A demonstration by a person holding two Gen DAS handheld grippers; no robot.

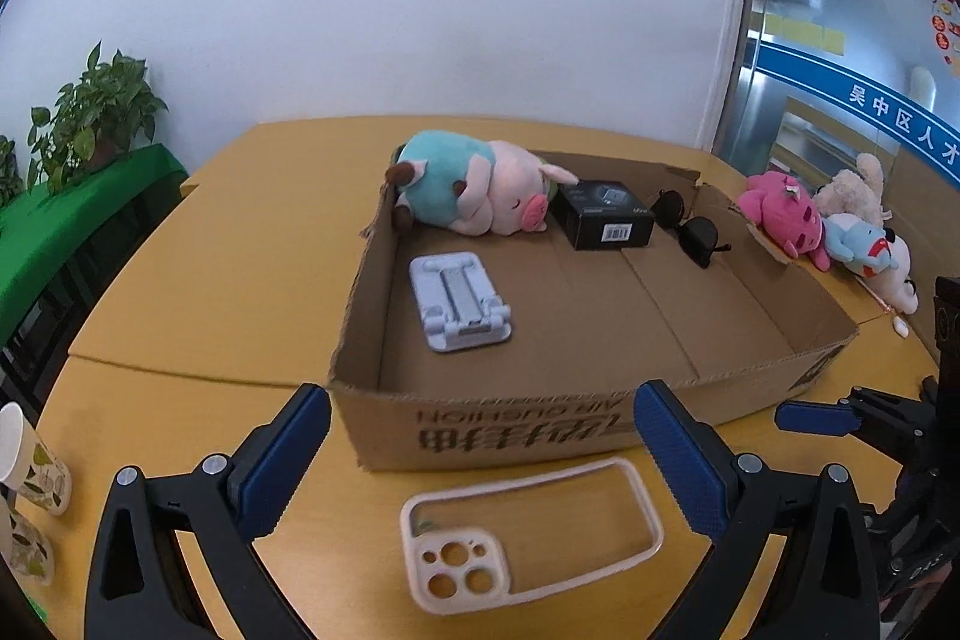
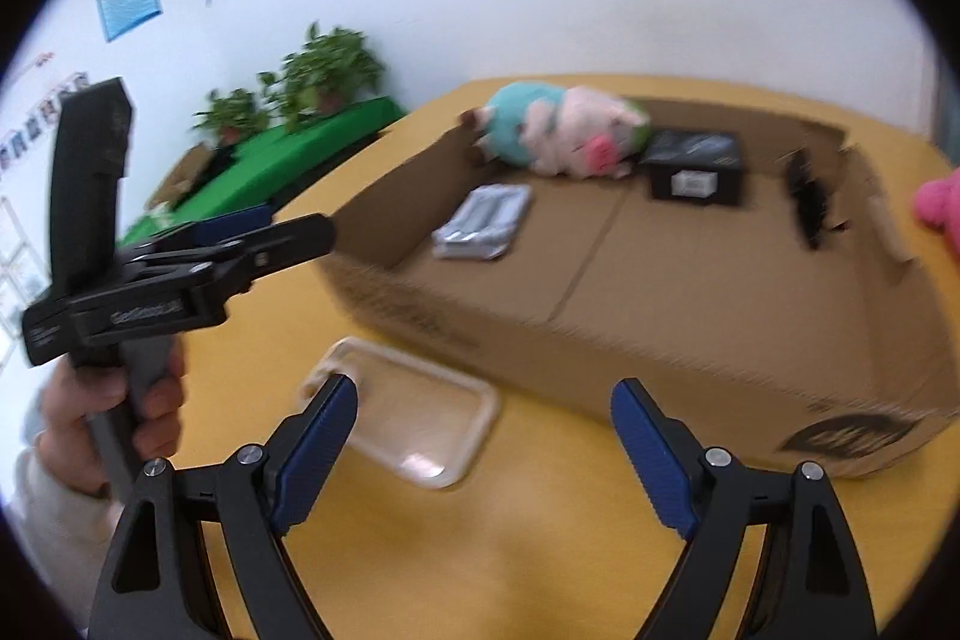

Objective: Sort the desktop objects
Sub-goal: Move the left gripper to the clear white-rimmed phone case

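because the phone case (image 1: 528, 538) lies flat on the surface (image 1: 180, 316), both hand-held grippers, left (image 1: 480, 466) and right (image 2: 486, 454), jaws apart and empty, risk skidding off its thin rim.

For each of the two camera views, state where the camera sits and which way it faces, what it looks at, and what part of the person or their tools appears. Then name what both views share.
Left wrist: sits on the left tool, facing forward over the phone case to the cardboard box; the right tool shows at the right edge.
Right wrist: sits on the right tool, facing the box obliquely; the left tool and hand show at left.
Shared: box, case, plush pig.
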